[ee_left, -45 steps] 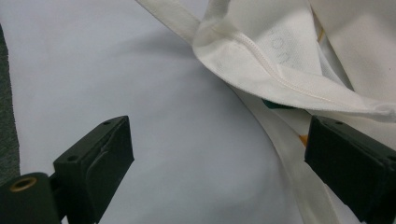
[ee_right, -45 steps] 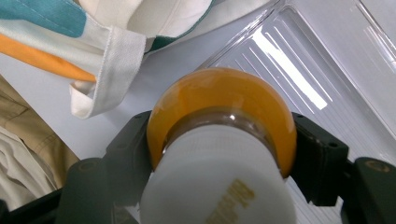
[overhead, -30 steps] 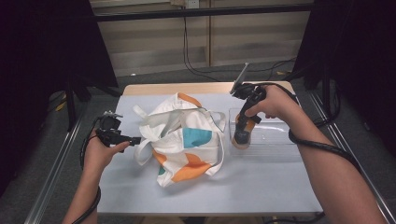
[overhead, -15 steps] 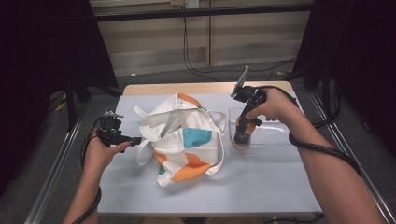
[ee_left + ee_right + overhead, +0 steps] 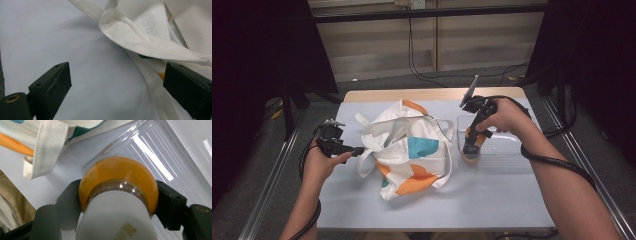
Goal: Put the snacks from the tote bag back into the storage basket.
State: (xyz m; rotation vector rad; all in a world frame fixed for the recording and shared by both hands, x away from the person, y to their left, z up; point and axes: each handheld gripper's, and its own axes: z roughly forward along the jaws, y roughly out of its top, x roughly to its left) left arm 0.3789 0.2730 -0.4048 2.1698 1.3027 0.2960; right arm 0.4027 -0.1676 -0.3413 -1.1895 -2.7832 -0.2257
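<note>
Right gripper [image 5: 471, 150] clamps the orange white-capped bottle [image 5: 117, 182] over the clear plastic tray [image 5: 507, 150]; left gripper [image 5: 117, 87] gapes beside the white cloth bag [image 5: 412, 150]. Risk: the rounded bottle may slip free.

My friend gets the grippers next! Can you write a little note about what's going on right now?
Right gripper: shut on the orange bottle, white cap toward the camera, over the clear tray.
Left gripper: open, jaws apart beside the cloth bag's rim, gripping nothing.
Bag lies crumpled mid-table.
Done: bottle grasped.
Left, probably: hold the bag open and put the bottle in.
</note>
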